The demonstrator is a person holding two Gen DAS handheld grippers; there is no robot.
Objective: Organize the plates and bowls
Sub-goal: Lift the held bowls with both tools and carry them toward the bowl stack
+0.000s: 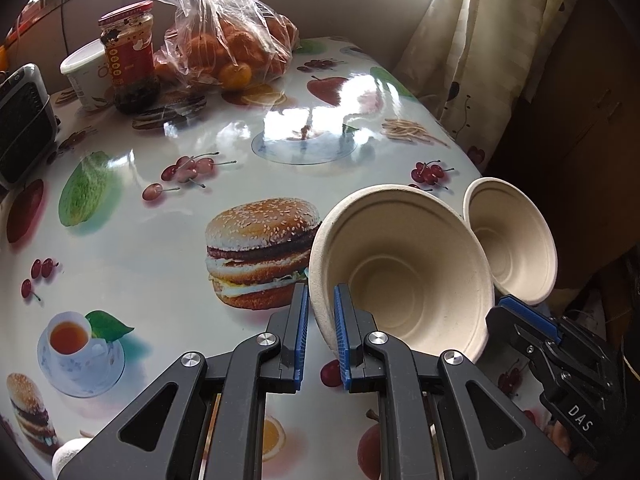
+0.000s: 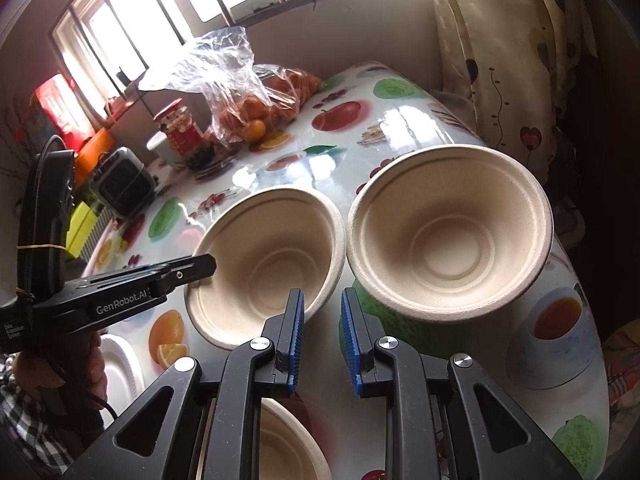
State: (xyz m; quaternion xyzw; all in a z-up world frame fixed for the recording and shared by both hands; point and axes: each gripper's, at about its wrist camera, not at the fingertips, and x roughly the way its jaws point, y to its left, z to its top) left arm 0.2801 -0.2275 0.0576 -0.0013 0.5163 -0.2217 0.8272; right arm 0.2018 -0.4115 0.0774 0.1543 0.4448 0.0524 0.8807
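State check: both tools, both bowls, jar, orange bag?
left tool, shut on left bowl's rim
left bowl, tilted, empty
right tool, open, holding nothing
right bowl, empty, not gripped
jar, upright, lid on
orange bag, mouth loose, not tied

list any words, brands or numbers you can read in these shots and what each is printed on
"DAS": white letters on the black body of the right gripper, seen from the left wrist.
"GenRobot.AI": white letters on the side of the left gripper, seen from the right wrist.
Small white print below that brand: too small to read.
Red jar label: blurred, unreadable.
White tub print: unreadable.
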